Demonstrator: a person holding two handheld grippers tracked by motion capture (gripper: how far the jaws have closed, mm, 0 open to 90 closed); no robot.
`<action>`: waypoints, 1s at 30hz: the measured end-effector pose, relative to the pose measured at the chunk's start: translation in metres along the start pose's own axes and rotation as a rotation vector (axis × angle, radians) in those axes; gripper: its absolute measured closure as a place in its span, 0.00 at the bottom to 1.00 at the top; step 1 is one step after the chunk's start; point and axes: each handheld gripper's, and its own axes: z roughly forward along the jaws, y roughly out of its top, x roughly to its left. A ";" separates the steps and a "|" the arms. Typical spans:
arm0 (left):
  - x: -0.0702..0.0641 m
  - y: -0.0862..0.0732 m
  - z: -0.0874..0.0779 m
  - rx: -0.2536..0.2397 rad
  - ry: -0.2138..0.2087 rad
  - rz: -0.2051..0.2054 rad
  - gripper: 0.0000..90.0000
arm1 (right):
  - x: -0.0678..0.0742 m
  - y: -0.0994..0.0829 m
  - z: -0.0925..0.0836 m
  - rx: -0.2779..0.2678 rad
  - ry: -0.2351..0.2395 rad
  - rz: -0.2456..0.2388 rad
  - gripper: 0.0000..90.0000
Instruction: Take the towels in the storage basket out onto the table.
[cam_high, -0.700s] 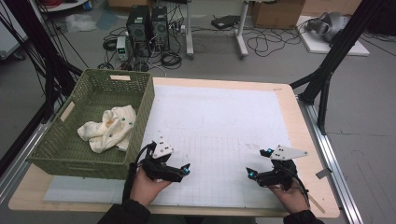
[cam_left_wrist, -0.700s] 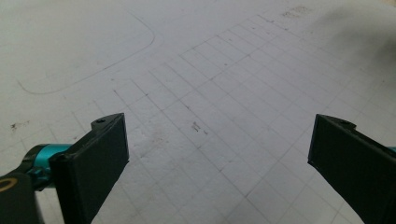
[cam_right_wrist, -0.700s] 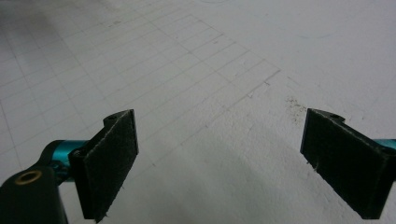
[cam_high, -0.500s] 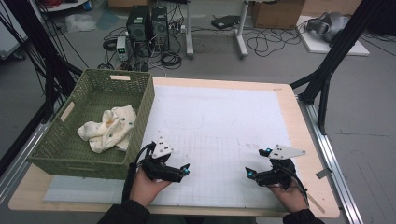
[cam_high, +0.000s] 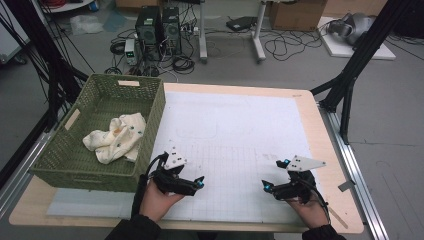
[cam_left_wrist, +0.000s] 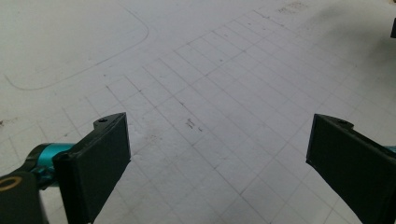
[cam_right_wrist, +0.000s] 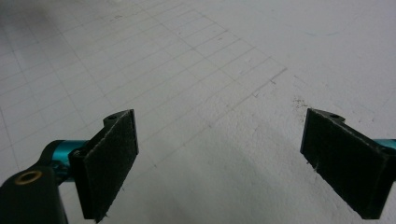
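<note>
Cloth (cam_high: 116, 136) lies crumpled in the green basket (cam_high: 150, 127), left of my left gripper (cam_high: 199, 182); my right gripper (cam_high: 265, 186) hovers apart. Left gripper view: my jaws spread over the gridded mat (cam_left_wrist: 210, 93). Right gripper view: likewise spread, empty.

The surface (cam_high: 327, 150) is pale wood, covered by a white mat (cam_high: 235, 135) ruled with a faint grey grid. At nine o'clock sits an olive-green woven basket (cam_high: 150, 125) holding a cream cloth (cam_high: 117, 137) with small dark dots. The left hand-held gripper (cam_high: 199, 182) and the right hand-held gripper (cam_high: 275, 175) are black with teal tips and light grey plates. The floor (cam_high: 390, 125) is grey.
</note>
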 end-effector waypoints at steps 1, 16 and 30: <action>0.000 0.000 0.000 0.000 0.000 0.000 0.07 | 0.000 0.000 0.000 -0.002 -0.003 -0.001 0.12; 0.001 0.025 0.019 0.037 -0.017 0.006 0.09 | -0.001 -0.001 -0.007 -0.012 -0.024 0.007 0.12; 0.013 0.065 0.019 0.001 -0.064 -0.014 0.25 | -0.005 -0.002 -0.007 -0.010 -0.025 0.011 0.12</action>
